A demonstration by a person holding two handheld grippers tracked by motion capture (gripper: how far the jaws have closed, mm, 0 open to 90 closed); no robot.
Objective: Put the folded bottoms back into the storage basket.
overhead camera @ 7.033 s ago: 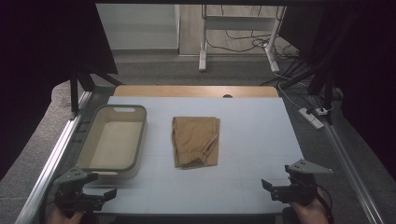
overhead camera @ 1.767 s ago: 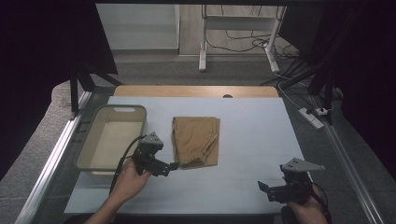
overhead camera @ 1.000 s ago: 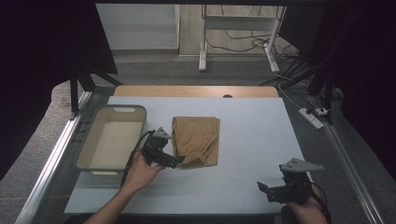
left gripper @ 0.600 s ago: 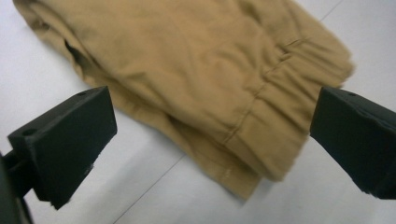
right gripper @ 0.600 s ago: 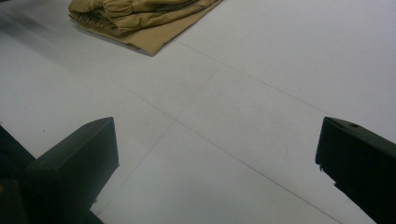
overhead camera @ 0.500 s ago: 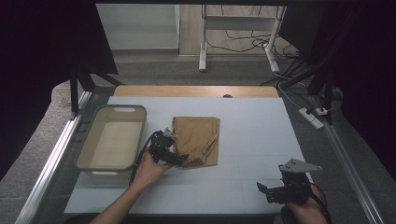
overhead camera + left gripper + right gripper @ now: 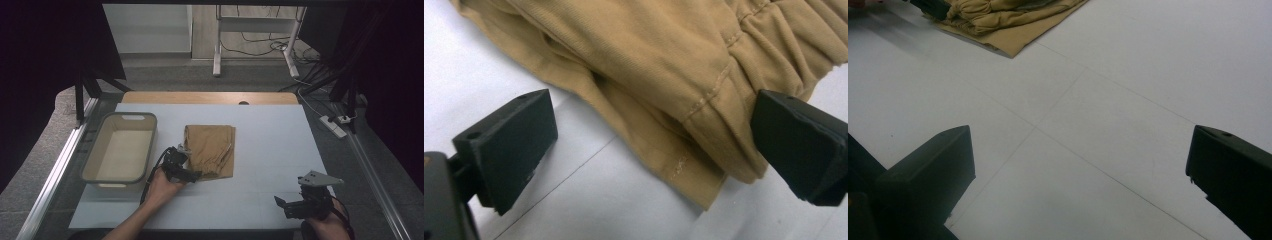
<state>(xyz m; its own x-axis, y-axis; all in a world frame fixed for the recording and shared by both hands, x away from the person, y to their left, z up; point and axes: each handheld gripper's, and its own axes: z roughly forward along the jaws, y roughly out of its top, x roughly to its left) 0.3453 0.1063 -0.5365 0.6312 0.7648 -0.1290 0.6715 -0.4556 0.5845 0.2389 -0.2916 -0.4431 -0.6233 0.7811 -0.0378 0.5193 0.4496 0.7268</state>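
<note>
The folded tan cloth point(image 7: 210, 151) lies mid-table point(image 7: 270, 140), beside the bin point(image 7: 120, 150). The left gripper point(image 7: 649, 150) has its jaws apart, straddling the cloth's near corner; its layers hide what lies beneath. The right gripper point(image 7: 1078, 170), jaws apart, hovers over bare table.

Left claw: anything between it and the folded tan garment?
Nothing visible. The left claw is open, its jaws straddling the near corner of the folded tan garment, only bare white table between them. The beige bin sits off to the side.
</note>
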